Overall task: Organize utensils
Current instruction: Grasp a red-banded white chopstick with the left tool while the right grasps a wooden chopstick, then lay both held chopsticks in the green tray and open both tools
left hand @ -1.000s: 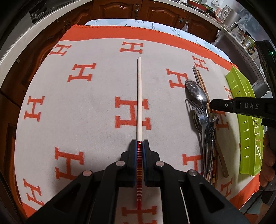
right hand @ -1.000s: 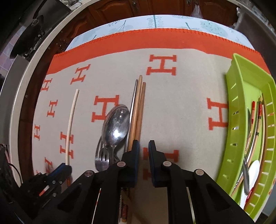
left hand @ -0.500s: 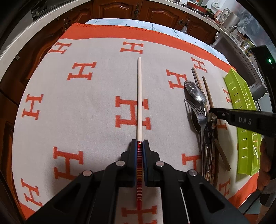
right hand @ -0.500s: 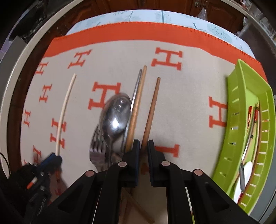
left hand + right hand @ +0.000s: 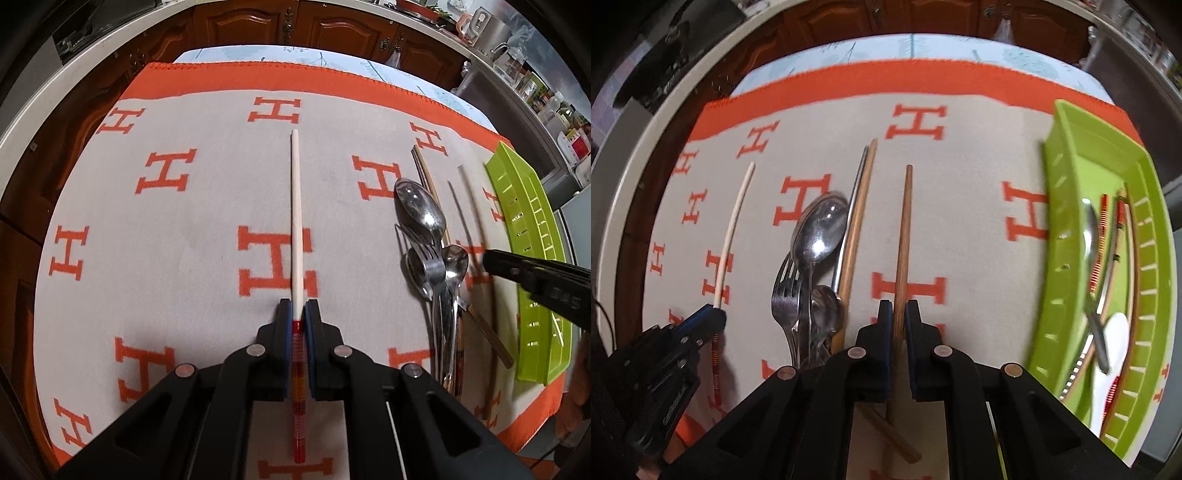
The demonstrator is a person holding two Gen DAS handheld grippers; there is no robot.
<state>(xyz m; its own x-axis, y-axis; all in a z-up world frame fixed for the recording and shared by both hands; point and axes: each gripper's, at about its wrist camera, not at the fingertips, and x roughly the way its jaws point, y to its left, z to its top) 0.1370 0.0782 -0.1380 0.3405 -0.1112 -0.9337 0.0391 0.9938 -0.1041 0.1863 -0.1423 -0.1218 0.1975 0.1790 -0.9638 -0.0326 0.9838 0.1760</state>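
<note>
My left gripper [image 5: 298, 314] is shut on a pale chopstick [image 5: 296, 206] with a red-striped end, pointing straight ahead over the cloth. My right gripper [image 5: 898, 314] is shut on a brown wooden chopstick [image 5: 904, 221], held apart from the pile. The pile has a big spoon [image 5: 822, 229], a fork [image 5: 785, 295], a small spoon [image 5: 825, 310], a second brown chopstick [image 5: 858, 218] and a metal chopstick. The green tray [image 5: 1060, 206] at the right holds several utensils. In the left wrist view the pile [image 5: 428, 236], the tray [image 5: 532, 206] and the right gripper [image 5: 532, 273] show at the right.
A grey cloth [image 5: 207, 221] with orange H marks and an orange border covers the table. Wooden cabinets [image 5: 295, 22] stand beyond the far edge. A counter with jars and a pot [image 5: 517, 44] is at the far right.
My right gripper shut on one brown chopstick and moved it right, away from the pile. My left gripper keeps its hold on the pale chopstick, almost unmoved.
</note>
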